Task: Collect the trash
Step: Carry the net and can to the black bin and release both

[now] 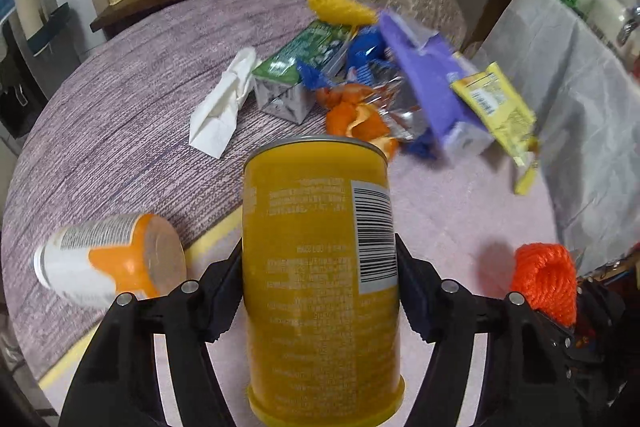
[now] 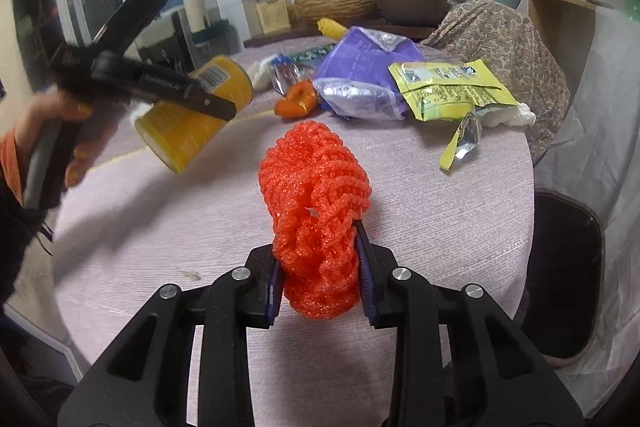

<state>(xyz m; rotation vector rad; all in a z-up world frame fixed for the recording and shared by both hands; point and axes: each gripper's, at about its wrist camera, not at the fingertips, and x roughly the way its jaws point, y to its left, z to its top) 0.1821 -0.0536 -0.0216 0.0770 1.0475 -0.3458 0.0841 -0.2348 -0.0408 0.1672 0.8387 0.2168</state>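
Two pinches: left hand-held gripper (image 1: 320,291) on yellow can (image 1: 320,267), right hand-held gripper (image 2: 320,267) on orange foam net (image 2: 316,203).

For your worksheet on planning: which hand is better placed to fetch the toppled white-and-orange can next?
Probably left: the toppled white-and-orange can lies beside the left gripper, though both grippers are full.

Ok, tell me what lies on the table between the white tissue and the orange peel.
A green-and-silver drink carton lies there on its side, beside the tissue and just left of the peel. The left wrist view shows it.
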